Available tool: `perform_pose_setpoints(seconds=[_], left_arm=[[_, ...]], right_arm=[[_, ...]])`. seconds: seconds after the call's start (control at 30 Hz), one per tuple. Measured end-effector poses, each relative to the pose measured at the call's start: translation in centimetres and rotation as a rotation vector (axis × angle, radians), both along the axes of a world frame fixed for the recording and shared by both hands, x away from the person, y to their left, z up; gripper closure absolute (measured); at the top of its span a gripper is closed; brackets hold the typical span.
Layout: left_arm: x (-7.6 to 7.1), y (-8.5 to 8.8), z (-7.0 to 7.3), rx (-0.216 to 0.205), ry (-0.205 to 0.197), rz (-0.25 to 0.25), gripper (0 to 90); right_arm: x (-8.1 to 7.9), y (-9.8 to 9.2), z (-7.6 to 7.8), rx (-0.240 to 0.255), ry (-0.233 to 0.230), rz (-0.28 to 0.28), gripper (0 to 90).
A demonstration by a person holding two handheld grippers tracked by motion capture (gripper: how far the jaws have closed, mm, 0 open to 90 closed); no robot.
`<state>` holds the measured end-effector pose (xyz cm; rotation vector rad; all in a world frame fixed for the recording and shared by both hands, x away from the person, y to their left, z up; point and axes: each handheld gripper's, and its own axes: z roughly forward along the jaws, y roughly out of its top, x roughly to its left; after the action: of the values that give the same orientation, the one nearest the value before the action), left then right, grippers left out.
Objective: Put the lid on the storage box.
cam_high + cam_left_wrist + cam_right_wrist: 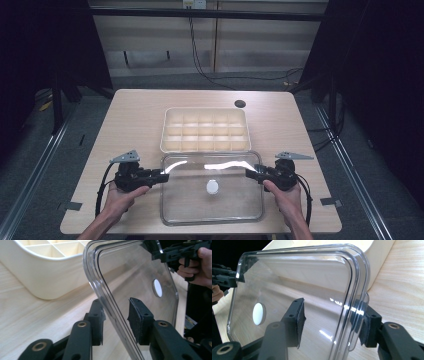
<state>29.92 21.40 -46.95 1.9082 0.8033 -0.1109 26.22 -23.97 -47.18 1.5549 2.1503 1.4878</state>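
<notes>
I judge the clear lid [212, 187], at 6 o'clock from the divided tray [205, 130], light, stiff and slippery. The left gripper [163, 177] and right gripper [249, 173] straddle its side rims, jaws apart.

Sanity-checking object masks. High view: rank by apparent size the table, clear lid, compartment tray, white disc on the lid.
1. Table, largest by far.
2. Clear lid, a bit bigger in footprint than the tray, though it sits nearer the camera, so true order is unsure.
3. Compartment tray.
4. White disc, smallest.
</notes>
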Motion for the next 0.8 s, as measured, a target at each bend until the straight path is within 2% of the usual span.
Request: perform_pose_setpoints(seconds=[0.17, 0.3, 0.4, 0.47, 0.5, 0.53, 0.63, 0.8], left_arm=[[-0.3, 0.1, 0.7, -0.031, -0.022, -0.009, 64.8], [-0.5, 0.1, 1.0, -0.040, -0.045, -0.004, 65.9], [-0.5, -0.3, 1.0, -0.036, -0.046, 0.015, 65.7], [-0.5, -0.3, 1.1, -0.028, -0.054, 0.010, 65.3], [-0.5, -0.2, 1.2, -0.036, -0.061, 0.019, 65.4], [-0.5, -0.2, 1.2, -0.036, -0.061, 0.019, 65.6], [-0.7, 0.0, 1.7, -0.024, -0.079, 0.032, 65.7], [-0.8, 0.5, 2.6, -0.020, -0.102, 0.045, 66.4]], right_arm=[[-0.2, 0.2, 0.6, 0.000, -0.040, 0.014, 46.6], [-0.3, 0.2, 0.8, 0.007, -0.060, 0.015, 46.2], [-0.5, 0.5, 1.1, -0.034, -0.098, -0.006, 42.6], [-0.5, 0.5, 1.2, -0.042, -0.110, -0.018, 44.1], [-0.6, 0.2, 1.3, -0.008, -0.109, -0.018, 48.9], [-0.6, 0.2, 1.3, -0.008, -0.109, -0.018, 48.9], [-0.7, 0.0, 1.6, 0.047, -0.104, -0.009, 54.3], [-0.9, 0.0, 2.0, 0.089, -0.104, 0.008, 58.8]])
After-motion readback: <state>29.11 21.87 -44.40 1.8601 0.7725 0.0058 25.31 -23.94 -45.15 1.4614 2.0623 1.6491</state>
